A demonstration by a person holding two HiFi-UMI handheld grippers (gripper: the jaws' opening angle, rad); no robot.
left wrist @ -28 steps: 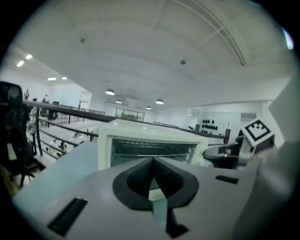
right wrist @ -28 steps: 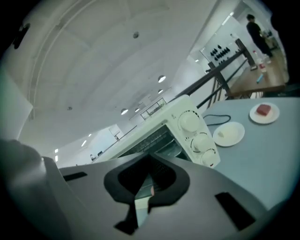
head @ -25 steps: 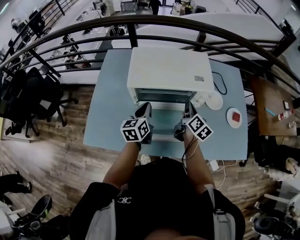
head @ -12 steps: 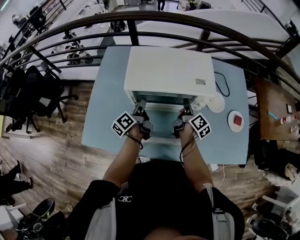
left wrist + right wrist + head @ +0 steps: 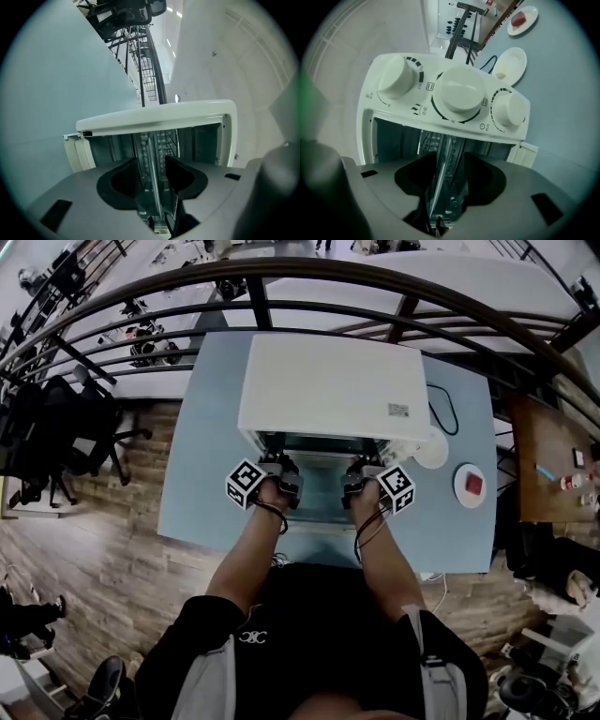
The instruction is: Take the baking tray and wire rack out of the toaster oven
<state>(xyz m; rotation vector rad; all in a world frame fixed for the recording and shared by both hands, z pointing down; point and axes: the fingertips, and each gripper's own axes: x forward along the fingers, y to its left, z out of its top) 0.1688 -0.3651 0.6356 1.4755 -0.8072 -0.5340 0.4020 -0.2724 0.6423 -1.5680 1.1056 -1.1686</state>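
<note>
The white toaster oven stands on the pale blue table with its door folded down. Both grippers are at its mouth, rolled onto their sides. In the left gripper view the left gripper is open, its jaws having just been opening. A thin metal tray edge and wire rack run through the gap without touching the pads. The right gripper has also just been opening and stands open astride the same metal edge and rack wires, below the three knobs.
A small white dish and a plate with a red piece sit on the table right of the oven, with a black cable behind them. A dark railing runs beyond the table. A wooden side table stands at the far right.
Both grippers moved forward and down from above the door to the oven mouth, rolling so their marker cubes face outward. Their jaws went from shut to open.
</note>
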